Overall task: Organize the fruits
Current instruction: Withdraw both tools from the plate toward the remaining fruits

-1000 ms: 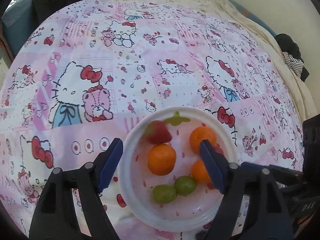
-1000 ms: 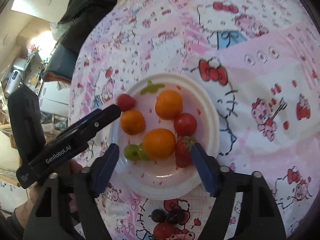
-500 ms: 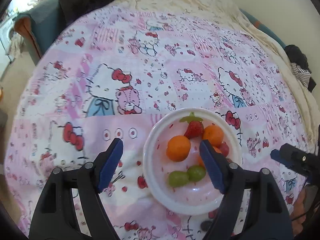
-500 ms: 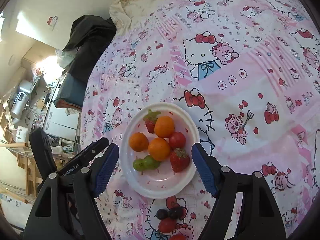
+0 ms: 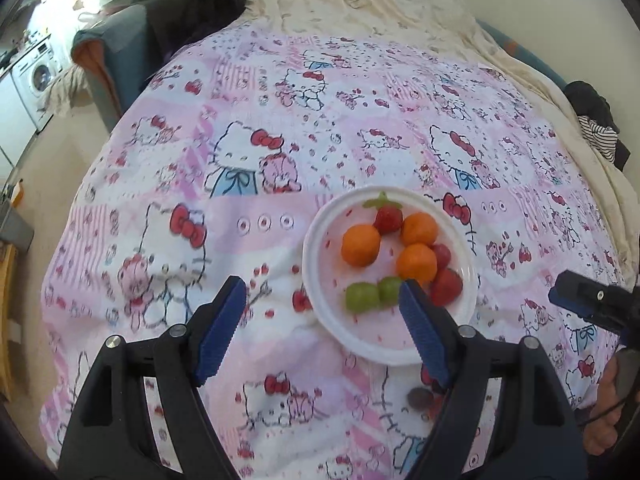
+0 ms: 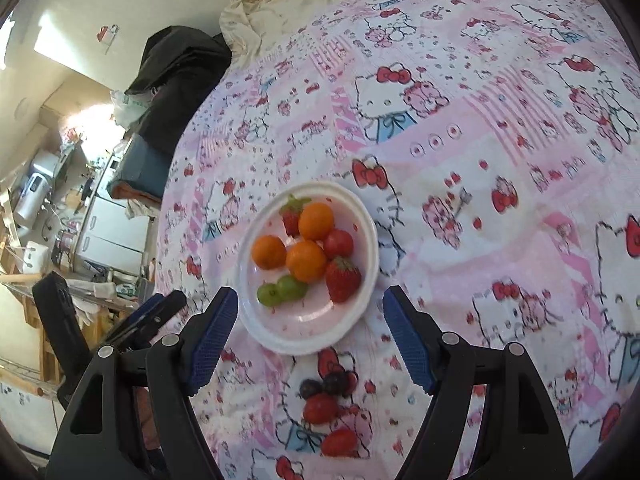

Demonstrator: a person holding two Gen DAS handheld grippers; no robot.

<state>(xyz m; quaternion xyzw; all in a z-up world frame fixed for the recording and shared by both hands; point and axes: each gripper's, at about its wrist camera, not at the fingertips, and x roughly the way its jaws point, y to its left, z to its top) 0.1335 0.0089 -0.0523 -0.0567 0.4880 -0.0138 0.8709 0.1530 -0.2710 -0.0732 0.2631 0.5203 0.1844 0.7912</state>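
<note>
plate: we see a white plate (image 6: 362, 216) on the pink cartoon-cat cloth (image 6: 500, 128), near the middle of the bed.
fruit on the plate: three oranges (image 6: 306, 261), two green grapes (image 6: 282, 290) touching each other, two strawberries (image 6: 342, 279) and a small red tomato (image 6: 338, 243) (all bunched together toward the far half).
fruit off the plate: two dark grapes (image 6: 325, 385) and two red fruits (image 6: 320, 408) lie on the cloth just in front of the plate's near rim.
left tongs (image 5: 320, 320): our jaws stand wide apart with nothing between them, held above the cloth at the plate's near left edge.
right tongs (image 6: 308, 336): also spread wide and holding nothing, hovering over the plate's near rim.
background: a dark jacket (image 6: 176, 76) sits past the far corner of the bed.
</note>
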